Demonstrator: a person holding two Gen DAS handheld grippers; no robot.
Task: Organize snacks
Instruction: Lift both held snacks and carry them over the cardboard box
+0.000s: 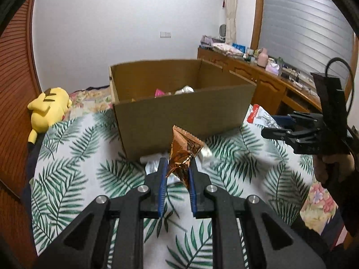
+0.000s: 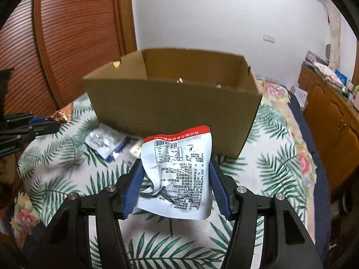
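While both packets are held clear of the bed (image 2: 280, 163), the coming move is judged to turn on one relation: the open cardboard box (image 1: 179, 116) lies straight ahead of both pairs of fingers and beyond them, its near wall rising between the held snacks and the space inside.

The fingers of the left gripper (image 1: 177, 168) are pressed onto the lower end of a copper foil packet (image 1: 182, 150). The packet's long axis is seen running up and away from the fingertips, its crimped top edge tilted toward the box wall, against which it appears. In the right wrist view the same packet (image 2: 62, 115) is seen off to the left of the box, short of its near corner.

The fingers of the right gripper (image 2: 176, 174) are set wider and are pinching the sides of a white pouch with a red band (image 2: 177, 168); the pouch is crumpled between the blue pads (image 2: 134, 190), and its red end points forward at the box.

Neither hand is clearly nearer; both packets appear below the rim. It is judged that each must be lifted above the near wall and carried forward before release.

A few snacks are glimpsed inside the box, and a clear and blue wrapper (image 2: 105, 143) is left lying on the bed just before the wall.
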